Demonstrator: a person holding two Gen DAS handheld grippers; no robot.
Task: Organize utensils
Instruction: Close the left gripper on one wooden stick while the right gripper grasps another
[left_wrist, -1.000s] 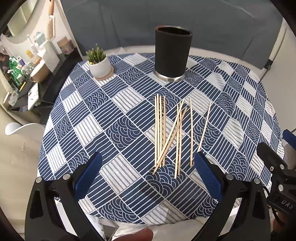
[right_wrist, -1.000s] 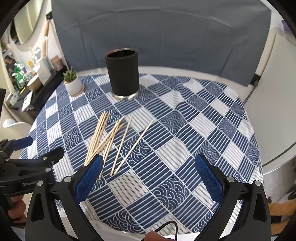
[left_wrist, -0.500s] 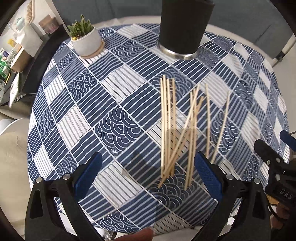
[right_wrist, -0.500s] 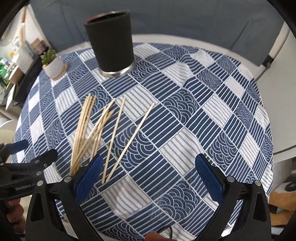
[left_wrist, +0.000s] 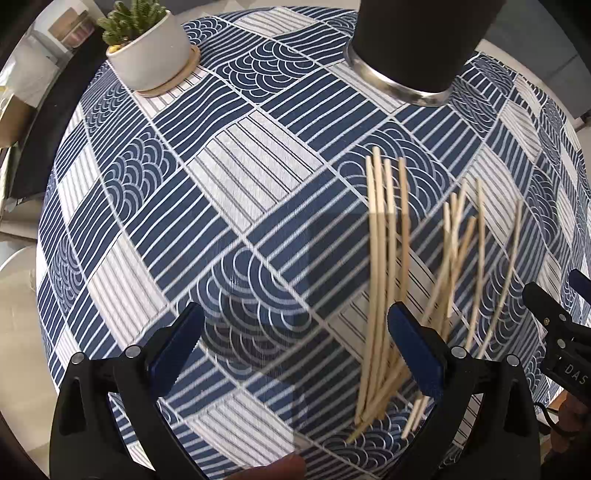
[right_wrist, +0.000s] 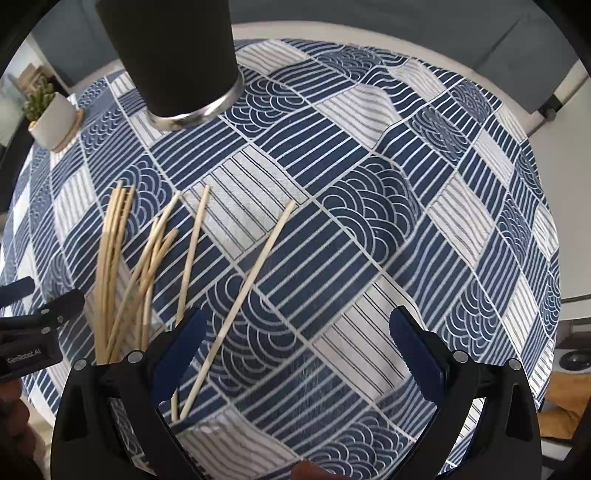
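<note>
Several pale wooden chopsticks (left_wrist: 384, 266) lie loose on the blue patterned tablecloth (left_wrist: 236, 166), fanned toward a black cylindrical holder (left_wrist: 413, 48) with a steel base at the far side. My left gripper (left_wrist: 295, 332) hangs open low over the cloth; its right finger overlaps the near ends of the leftmost sticks. In the right wrist view the chopsticks (right_wrist: 147, 258) spread at the left, the holder (right_wrist: 173, 55) stands at top left, and my right gripper (right_wrist: 295, 336) is open, its left finger beside one separate chopstick (right_wrist: 247, 288). Nothing is held.
A small succulent in a white pot (left_wrist: 147, 48) on a wooden coaster sits at the far left of the round table. The table edge (right_wrist: 546, 295) drops off to the right. Each gripper shows at the edge of the other's view.
Both grippers have come down and forward toward the tabletop, so the chopsticks and holder loom much larger. Both stay open. The chopsticks have not moved.
</note>
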